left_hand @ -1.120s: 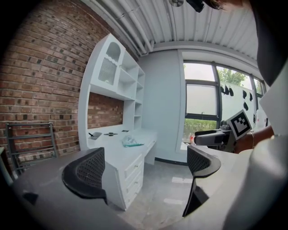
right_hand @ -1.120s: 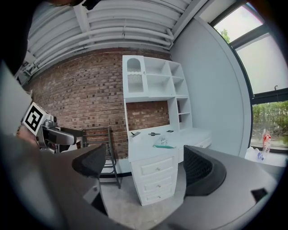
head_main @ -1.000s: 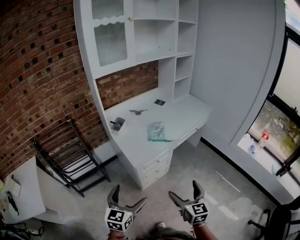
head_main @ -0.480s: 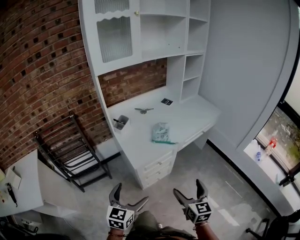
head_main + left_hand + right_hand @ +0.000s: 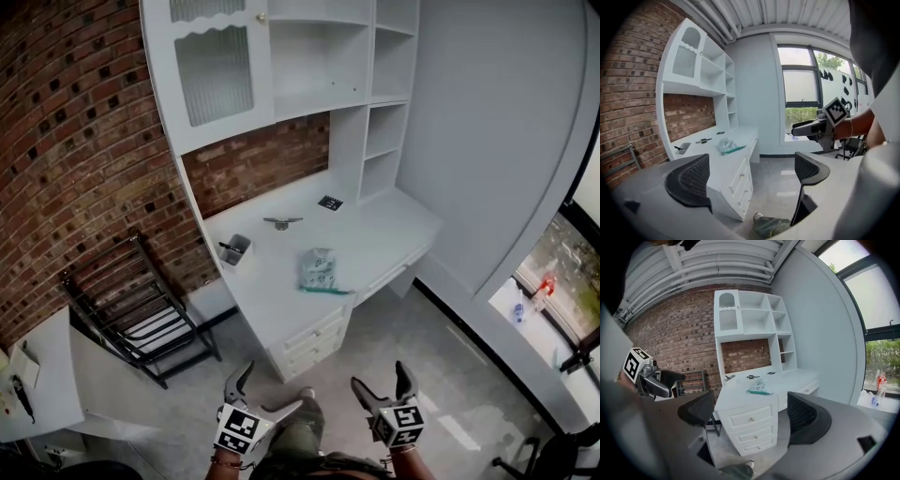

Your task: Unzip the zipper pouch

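The zipper pouch (image 5: 319,270) lies near the front edge of the white desk (image 5: 267,286), above the drawers. The left gripper (image 5: 268,388) is wide open and empty. The right gripper (image 5: 379,379) is also wide open and empty, its jaws having just been closing slightly. Both grippers are well apart from the desk.

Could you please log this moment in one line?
pouch: on desk, untouched | left claw: open, empty | right claw: open, empty, jaws just closing slightly

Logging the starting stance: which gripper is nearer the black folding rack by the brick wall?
Left. The left gripper is over the floor, on the side of the black folding rack; the right gripper is farther off, toward the window.
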Available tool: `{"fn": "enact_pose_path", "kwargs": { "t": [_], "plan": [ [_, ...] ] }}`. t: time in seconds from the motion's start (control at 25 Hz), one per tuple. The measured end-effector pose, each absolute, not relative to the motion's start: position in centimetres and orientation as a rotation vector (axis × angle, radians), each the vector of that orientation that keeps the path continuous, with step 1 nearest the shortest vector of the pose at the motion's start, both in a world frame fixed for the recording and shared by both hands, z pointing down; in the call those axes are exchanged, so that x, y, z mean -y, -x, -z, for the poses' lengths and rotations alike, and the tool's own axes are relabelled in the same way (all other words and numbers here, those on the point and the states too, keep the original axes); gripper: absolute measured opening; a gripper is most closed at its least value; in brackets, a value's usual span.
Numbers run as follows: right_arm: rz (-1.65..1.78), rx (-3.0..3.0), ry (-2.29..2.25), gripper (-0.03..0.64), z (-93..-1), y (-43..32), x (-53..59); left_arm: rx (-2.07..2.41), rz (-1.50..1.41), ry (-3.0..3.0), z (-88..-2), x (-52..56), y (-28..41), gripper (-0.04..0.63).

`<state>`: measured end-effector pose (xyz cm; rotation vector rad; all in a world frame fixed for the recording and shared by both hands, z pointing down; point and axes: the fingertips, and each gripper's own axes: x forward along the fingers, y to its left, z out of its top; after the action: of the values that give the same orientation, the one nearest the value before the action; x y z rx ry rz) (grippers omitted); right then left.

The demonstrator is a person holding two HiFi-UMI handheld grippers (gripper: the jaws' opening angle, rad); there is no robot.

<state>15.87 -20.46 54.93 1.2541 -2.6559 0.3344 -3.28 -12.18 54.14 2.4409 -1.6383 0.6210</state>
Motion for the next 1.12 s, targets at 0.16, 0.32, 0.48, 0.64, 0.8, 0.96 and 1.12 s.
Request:
{"fn": "enact_pose_path", "kwargs": {
  "t": [0.16, 0.32, 0.48, 0.64, 0.8, 0.96, 1.12],
  "plan": [
    [-0.327, 2.659, -1.254, 0.488, -54.5, -14.6, 23.5, 1.624, -0.544, -2.442, -53.7, 15.4, 4.6, 0.566],
    [-0.307, 2.661, -1.251, 0.488, -54.3, -12.9, 26.4, 1.585, -0.496, -2.443, -53.8, 18.7, 6.4, 0.541],
    [-0.327, 2.651, -1.251, 0.488, -54.6, -11.3, 29.4, 1.537, -0.494, -2.457, -54.2, 22.0, 8.2, 0.532],
    [-0.325, 2.639, -1.262, 0.488, -54.3, -9.6, 32.4, 1.457, -0.457, -2.483, -54.2, 25.2, 9.8, 0.515],
    [-0.323, 2.622, -1.276, 0.488, -54.0, -8.2, 35.1, 1.402, -0.541, -2.51, -54.6, 28.7, 11.5, 0.449],
    [-0.331, 2.601, -1.303, 0.488, -54.2, -7.3, 37.4, 1.332, -0.57, -2.54, -55.1, 31.9, 12.5, 0.412],
    [-0.328, 2.592, -1.299, 0.488, -54.5, -6.1, 39.5, 1.241, -0.665, -2.571, -56.7, 34.6, 12.9, 0.362]
  ]
}}
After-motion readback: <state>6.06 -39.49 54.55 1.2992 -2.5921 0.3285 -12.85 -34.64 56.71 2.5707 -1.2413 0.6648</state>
